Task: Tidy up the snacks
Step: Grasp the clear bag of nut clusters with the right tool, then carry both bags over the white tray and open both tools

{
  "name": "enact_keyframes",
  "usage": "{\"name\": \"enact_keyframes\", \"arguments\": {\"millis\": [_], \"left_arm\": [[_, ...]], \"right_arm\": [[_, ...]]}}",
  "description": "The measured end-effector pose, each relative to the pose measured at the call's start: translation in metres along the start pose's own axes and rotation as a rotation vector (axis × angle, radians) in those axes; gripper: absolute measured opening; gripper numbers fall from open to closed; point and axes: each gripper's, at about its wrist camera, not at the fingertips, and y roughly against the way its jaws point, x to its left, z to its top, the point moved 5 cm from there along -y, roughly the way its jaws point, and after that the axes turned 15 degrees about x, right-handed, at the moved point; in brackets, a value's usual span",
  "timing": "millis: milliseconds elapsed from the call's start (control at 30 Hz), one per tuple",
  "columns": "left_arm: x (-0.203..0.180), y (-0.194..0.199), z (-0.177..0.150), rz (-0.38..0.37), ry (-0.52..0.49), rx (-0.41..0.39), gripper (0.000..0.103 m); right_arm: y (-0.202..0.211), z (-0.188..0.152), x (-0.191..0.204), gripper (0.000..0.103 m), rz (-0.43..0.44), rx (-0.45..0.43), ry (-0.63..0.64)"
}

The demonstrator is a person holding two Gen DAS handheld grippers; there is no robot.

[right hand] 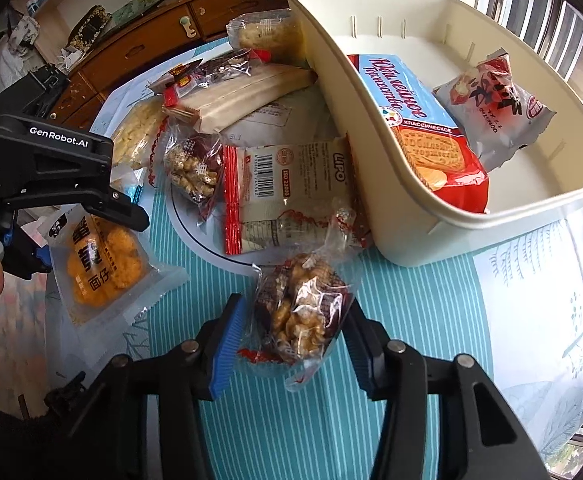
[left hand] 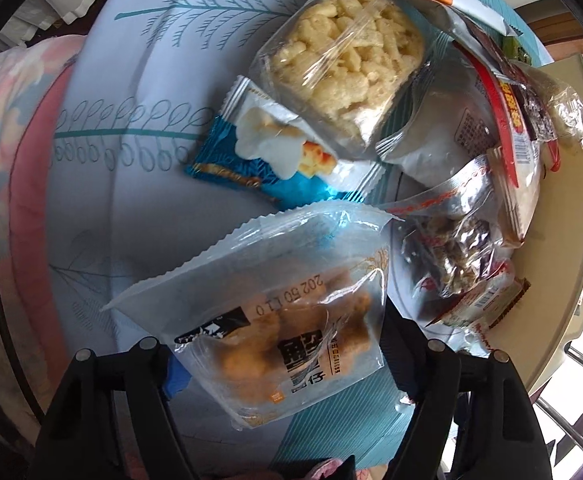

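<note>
My left gripper (left hand: 287,360) straddles a clear packet of orange fried snacks (left hand: 291,336) lying flat on the tablecloth; its fingers sit at the packet's two edges and the wrapper is not squeezed. The right wrist view shows that gripper (right hand: 95,244) over the same packet (right hand: 103,264), a hand behind it. My right gripper (right hand: 295,336) is shut on a clear packet of walnut candy (right hand: 299,316), a blue pad (right hand: 227,344) on each side. A cream bin (right hand: 431,216) stands at the right and holds a red-and-blue biscuit pack (right hand: 423,128) and a white-and-red packet (right hand: 499,108).
A heap of snacks lies left of the bin: a red-edged wafer pack (right hand: 287,188), a second walnut packet (right hand: 191,168), a puffed rice block (left hand: 343,60) and a blue-and-white cracker packet (left hand: 275,152). A wooden cabinet (right hand: 139,44) stands behind the round table.
</note>
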Motion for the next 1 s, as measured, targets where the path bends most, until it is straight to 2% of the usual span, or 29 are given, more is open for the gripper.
{"name": "enact_keyframes", "arguments": {"millis": [267,433,667,1000], "left_arm": [[0.012,0.001,-0.024,0.021,0.027,0.000,0.075],[0.014,0.017,-0.039,0.022,0.015,-0.043,0.075],[0.005,0.058,-0.078,0.010,-0.041,-0.191,0.075],[-0.026,0.105,-0.140,-0.106,-0.144,-0.449,0.075]], "right_arm": [[0.022,-0.001,0.008,0.048,0.024,-0.018,0.081],[0.041,-0.003,0.016,0.048,0.033,-0.048,0.146],[0.077,-0.014,0.021,0.048,0.050,-0.127,0.243],[0.128,-0.012,0.007,0.048,0.094,-0.261,0.339]]}}
